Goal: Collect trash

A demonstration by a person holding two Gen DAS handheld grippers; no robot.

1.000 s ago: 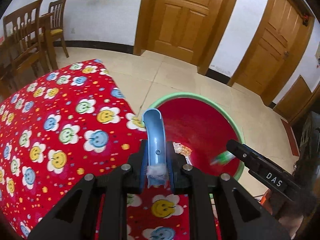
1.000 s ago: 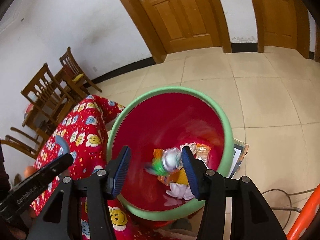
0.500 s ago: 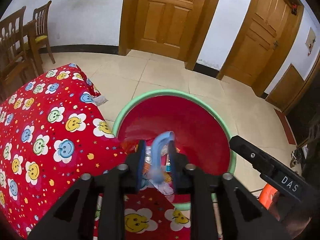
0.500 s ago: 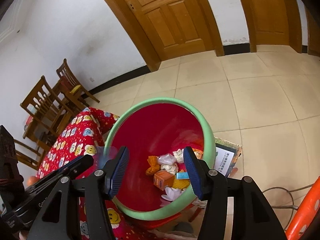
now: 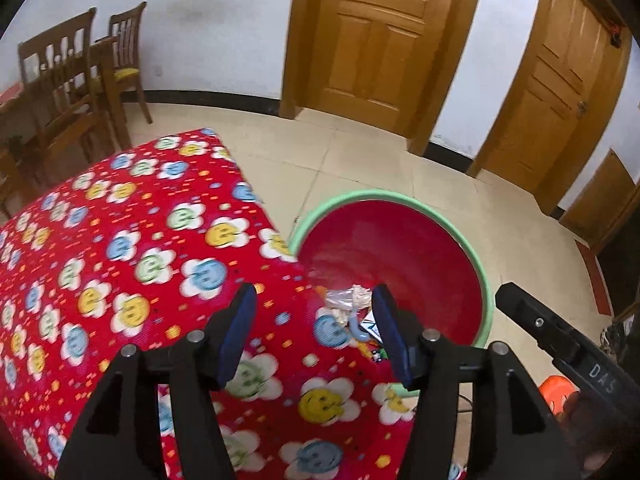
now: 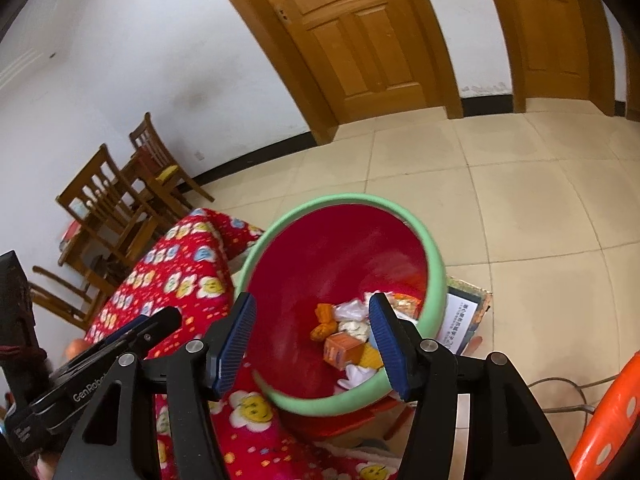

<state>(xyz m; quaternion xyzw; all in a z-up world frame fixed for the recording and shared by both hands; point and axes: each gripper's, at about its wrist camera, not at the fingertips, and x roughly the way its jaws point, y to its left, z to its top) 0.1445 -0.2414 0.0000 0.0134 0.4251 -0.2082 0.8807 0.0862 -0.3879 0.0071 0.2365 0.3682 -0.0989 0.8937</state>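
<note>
A red bin with a green rim (image 5: 478,264) (image 6: 436,256) stands on the floor beside the table. Several pieces of trash lie at its bottom: an orange carton (image 6: 343,350), white wrappers (image 6: 352,312) and a curved blue strip (image 5: 356,326). My left gripper (image 5: 314,330) is open and empty, above the table's edge next to the bin. My right gripper (image 6: 312,338) is open and empty, above the bin's near rim.
The table has a red cloth with smiley flowers (image 5: 120,248) (image 6: 176,276). Wooden chairs (image 5: 76,88) (image 6: 120,208) stand by the white wall. Two wooden doors (image 5: 380,40) are behind. An orange stool (image 6: 604,412) and a printed card (image 6: 460,320) are right of the bin.
My left gripper opened and let go of the blue strip, which now lies in the bin, then drew back over the table. The right gripper stayed open and rose a little.
</note>
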